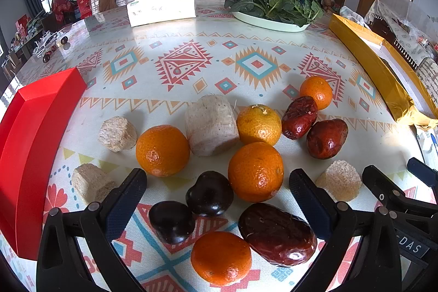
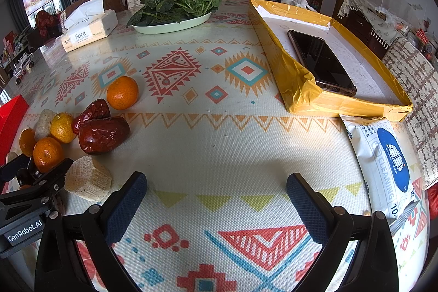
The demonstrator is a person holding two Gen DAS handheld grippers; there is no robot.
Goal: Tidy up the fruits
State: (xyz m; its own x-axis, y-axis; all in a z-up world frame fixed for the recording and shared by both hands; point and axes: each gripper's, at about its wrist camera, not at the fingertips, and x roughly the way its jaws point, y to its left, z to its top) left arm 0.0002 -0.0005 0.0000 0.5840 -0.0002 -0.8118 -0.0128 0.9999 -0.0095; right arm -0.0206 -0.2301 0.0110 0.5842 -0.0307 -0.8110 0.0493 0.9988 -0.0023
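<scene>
Both tools, left [image 1: 217,199] and right [image 2: 216,199], gape wide and empty; oranges [image 1: 162,150] and dates [image 1: 277,234] lie near on the patterned surface [image 2: 219,149].

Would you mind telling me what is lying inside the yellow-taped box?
A dark phone lies screen-up in the yellow-taped box, on its white floor. The near wall hides the floor's closest strip.

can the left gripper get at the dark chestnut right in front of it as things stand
Probably yes. The left gripper is open, and the dark chestnut lies between its fingers with nothing on top. An orange sits close beside it and might get nudged.
</scene>
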